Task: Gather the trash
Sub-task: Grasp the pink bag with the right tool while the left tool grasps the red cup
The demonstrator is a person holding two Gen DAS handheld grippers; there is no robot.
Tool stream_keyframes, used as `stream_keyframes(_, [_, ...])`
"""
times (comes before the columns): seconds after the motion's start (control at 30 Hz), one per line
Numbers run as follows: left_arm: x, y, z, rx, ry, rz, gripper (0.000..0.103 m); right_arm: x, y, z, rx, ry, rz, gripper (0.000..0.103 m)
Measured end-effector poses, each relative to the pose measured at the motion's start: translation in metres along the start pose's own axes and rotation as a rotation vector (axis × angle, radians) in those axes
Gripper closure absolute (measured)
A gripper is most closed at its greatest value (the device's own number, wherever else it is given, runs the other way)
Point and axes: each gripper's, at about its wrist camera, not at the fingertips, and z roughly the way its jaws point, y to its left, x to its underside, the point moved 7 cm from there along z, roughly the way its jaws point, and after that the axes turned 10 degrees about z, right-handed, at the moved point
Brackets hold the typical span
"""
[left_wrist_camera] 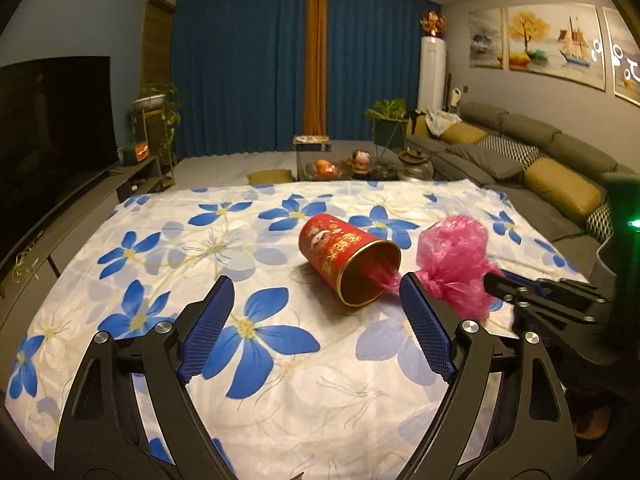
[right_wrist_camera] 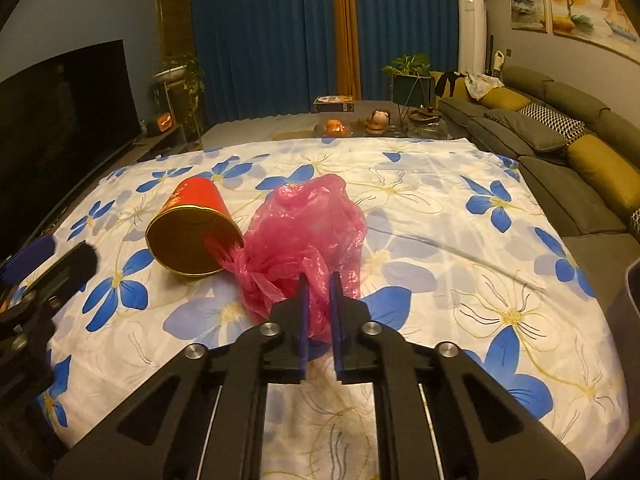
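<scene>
Right wrist view: the right gripper (right_wrist_camera: 319, 280) has its jaws drawn almost together on the near edge of the pink bag (right_wrist_camera: 308, 236), thin film pinched between the blue pads, so it has hold of the bag. The bulk of the bag billows up just ahead of the fingertips, and a twisted tail of it runs off to the gripper's left into the mouth of the can (right_wrist_camera: 192, 228), a red can lying on its side on the flowered cloth (right_wrist_camera: 460, 240) that covers the desk, its open gold end turned toward the camera. In the left wrist view the left gripper (left_wrist_camera: 316, 300) is wide open and holds nothing; the can (left_wrist_camera: 348, 258) lies ahead and a little to the right of its jaws, apart from both pads, and the bag (left_wrist_camera: 456, 256) sits beyond its right finger (left_wrist_camera: 424, 328), where the right gripper (left_wrist_camera: 494, 282) reaches in from the side. As I judge it, the step in hand is gathering the bag, with the can as the second piece of trash or perhaps the thing that is to take it; the pictures do not settle which. The next move seems to call for the left gripper to close across the can's body and steady it, since a can on its side can roll on loose cloth. The right one then has to lift or feed the bag gently, because the film is slack, could slip or tear, and its tail could drag the can along.
</scene>
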Motion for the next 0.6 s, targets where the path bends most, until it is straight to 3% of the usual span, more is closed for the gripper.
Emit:
stream_keyframes(0.47, [0.001,-0.004,0.063,0.047,0.168,-0.037,0.052,-0.013,-0.02,-0.046,-0.005,-0.092,0.007,0.094])
stream_keyframes(0.6, [0.004,-0.005,0.072,0.061,0.203,-0.039,0.074,-0.014,-0.02,-0.053,-0.005,-0.103,-0.005,0.094])
